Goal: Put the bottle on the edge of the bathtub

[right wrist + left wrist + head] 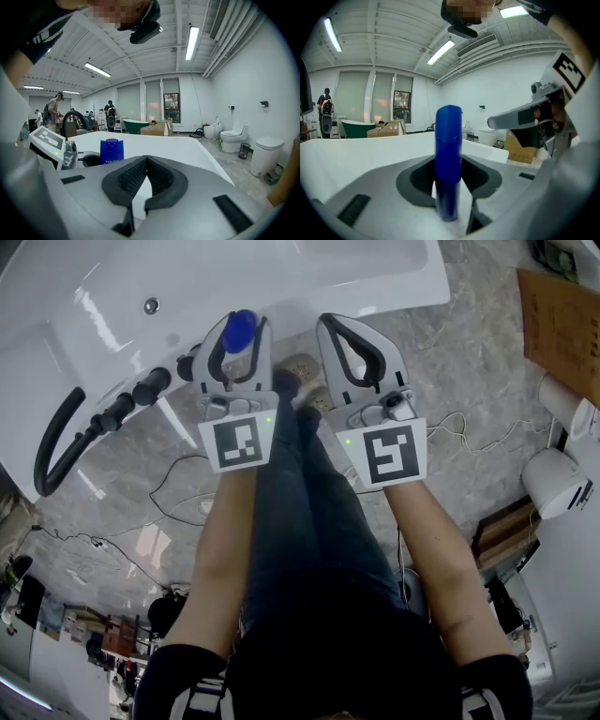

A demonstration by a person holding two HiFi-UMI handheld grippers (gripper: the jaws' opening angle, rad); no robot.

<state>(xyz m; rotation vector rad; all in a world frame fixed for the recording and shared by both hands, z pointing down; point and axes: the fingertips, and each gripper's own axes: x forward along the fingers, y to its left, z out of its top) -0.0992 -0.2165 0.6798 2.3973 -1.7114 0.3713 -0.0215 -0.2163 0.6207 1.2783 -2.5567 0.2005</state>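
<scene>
Left hand-held gripper point(233, 321): jaws clamped on blue bottle point(240, 331). Bottle upright, over bathtub point(309, 277) rim, near black tap fittings point(150, 385). Right hand-held gripper point(343, 326): jaws closed together, empty, beside left.

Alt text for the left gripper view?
A blue bottle stands upright, clamped between the grey padded jaws of the left gripper, with the white bathtub just behind. The right gripper juts in from the right.

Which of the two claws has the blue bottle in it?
The left claw: the blue bottle stands gripped between its jaws, while the right claw is shut on nothing.
</scene>
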